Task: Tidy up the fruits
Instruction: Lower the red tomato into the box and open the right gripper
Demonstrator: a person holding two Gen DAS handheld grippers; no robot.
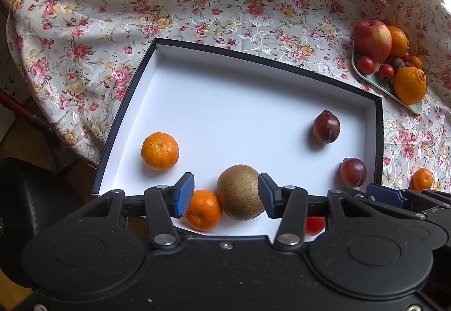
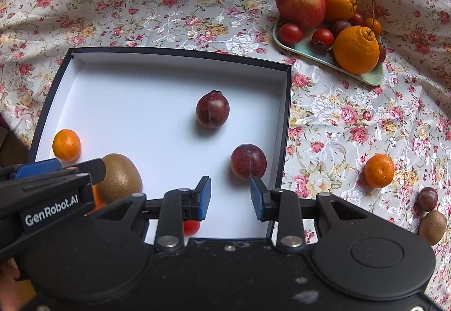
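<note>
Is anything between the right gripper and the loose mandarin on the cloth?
Yes. The box's right wall stands between the right gripper, which hangs over the box floor, and the mandarin outside on the cloth.

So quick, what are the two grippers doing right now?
Left gripper: open, empty, over the kiwi and a tangerine in the box.
Right gripper: open, empty, just short of a plum.

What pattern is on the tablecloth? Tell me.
Pink and red roses on the cream tablecloth; clearest in the right wrist view.
</note>
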